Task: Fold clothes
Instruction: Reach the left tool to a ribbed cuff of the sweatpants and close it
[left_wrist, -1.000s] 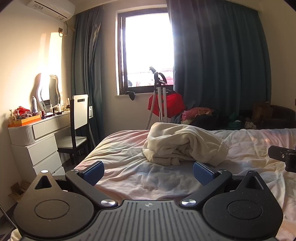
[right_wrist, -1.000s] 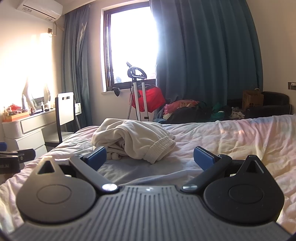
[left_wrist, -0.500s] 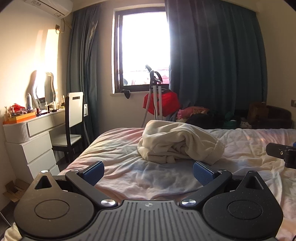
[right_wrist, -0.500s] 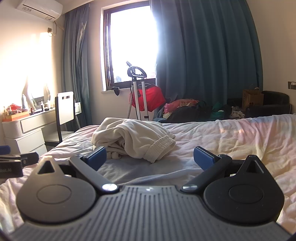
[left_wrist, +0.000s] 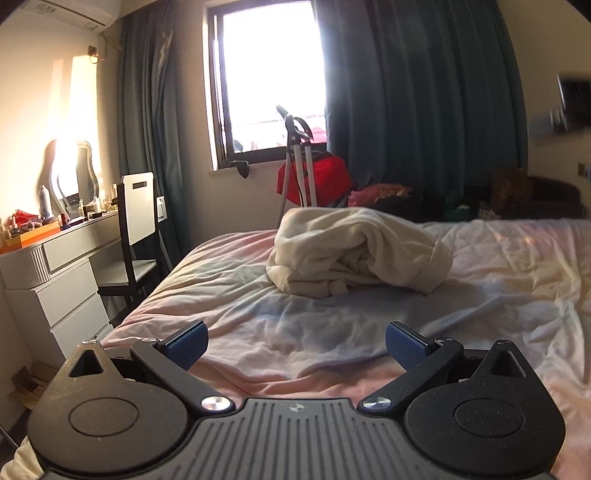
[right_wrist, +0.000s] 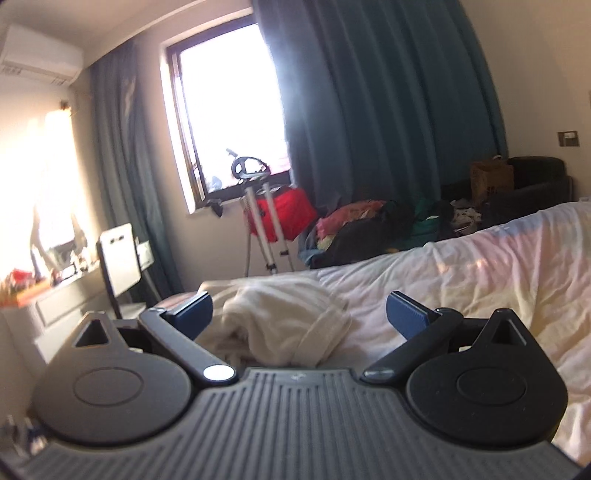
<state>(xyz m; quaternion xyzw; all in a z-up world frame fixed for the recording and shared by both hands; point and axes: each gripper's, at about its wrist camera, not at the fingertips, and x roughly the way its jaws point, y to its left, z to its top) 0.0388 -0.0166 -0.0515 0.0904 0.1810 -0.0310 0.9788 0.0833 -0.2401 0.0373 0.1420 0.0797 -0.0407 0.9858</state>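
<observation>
While both grippers hang spread and empty, a cream garment (left_wrist: 354, 254) lies bunched on the bed (left_wrist: 498, 280).
Left gripper (left_wrist: 295, 345) has the heap at twelve o'clock; right gripper (right_wrist: 299, 312) frames it closer, blurred.

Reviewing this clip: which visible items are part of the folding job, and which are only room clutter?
Part of the job:
cream garment, crumpled on the bed
left hand-held gripper, open
right hand-held gripper, open

Just lying about:
chair
dresser
red bag
clothes pile
</observation>
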